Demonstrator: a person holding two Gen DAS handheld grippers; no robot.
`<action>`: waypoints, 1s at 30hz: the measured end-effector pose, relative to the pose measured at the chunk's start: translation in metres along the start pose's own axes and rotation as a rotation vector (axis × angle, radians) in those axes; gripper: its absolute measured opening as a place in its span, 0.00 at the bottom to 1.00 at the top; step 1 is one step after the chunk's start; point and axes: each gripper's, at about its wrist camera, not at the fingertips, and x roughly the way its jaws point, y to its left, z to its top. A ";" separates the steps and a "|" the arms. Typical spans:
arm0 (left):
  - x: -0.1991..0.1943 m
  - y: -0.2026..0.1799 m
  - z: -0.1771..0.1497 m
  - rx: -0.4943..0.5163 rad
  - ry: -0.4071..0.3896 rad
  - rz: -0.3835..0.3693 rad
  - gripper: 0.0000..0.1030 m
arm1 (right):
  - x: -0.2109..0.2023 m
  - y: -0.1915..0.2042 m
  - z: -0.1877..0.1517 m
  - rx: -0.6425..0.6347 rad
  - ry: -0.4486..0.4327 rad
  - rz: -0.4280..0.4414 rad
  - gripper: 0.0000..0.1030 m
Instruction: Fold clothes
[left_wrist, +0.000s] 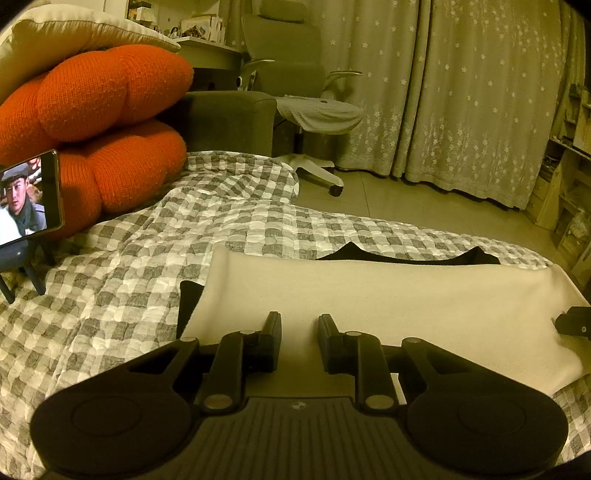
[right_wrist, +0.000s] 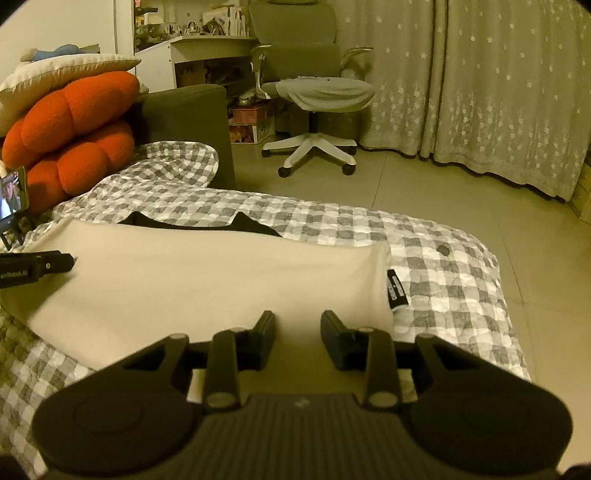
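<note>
In the left wrist view, the left tool stood at 6 o'clock with its two fingers apart and nothing between them, the tips over the near edge of the cream garment. In the right wrist view, the right tool was likewise at 6 o'clock, fingers apart and empty, over the near right part of the same garment.

The cream garment lay flat as a wide folded band on the checked quilt covering the bed. A black label sat at its right edge, at 3 o'clock from the right tool. A black garment showed from under the far edge of the cream one, at 11 o'clock in the right wrist view; in the left wrist view the black garment showed at 12 to 1 o'clock and again at the cream garment's left edge. The left tool's body entered the right wrist view at 9 o'clock, touching the cream garment's left end.

Farther off, at 10 o'clock, a phone stood on a stand beside two stacked orange cushions. Beyond the bed, at 12 o'clock, an office chair stood on the tiled floor, with patterned curtains at 1 o'clock.
</note>
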 end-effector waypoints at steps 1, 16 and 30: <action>0.000 0.000 0.000 0.001 0.000 0.001 0.21 | -0.001 0.001 0.000 -0.001 -0.002 0.004 0.29; 0.001 -0.002 -0.001 0.020 -0.004 0.011 0.22 | 0.001 0.015 -0.001 -0.052 -0.004 0.019 0.30; 0.000 -0.003 -0.001 0.025 -0.005 0.012 0.22 | 0.001 0.015 -0.002 -0.057 -0.004 0.017 0.32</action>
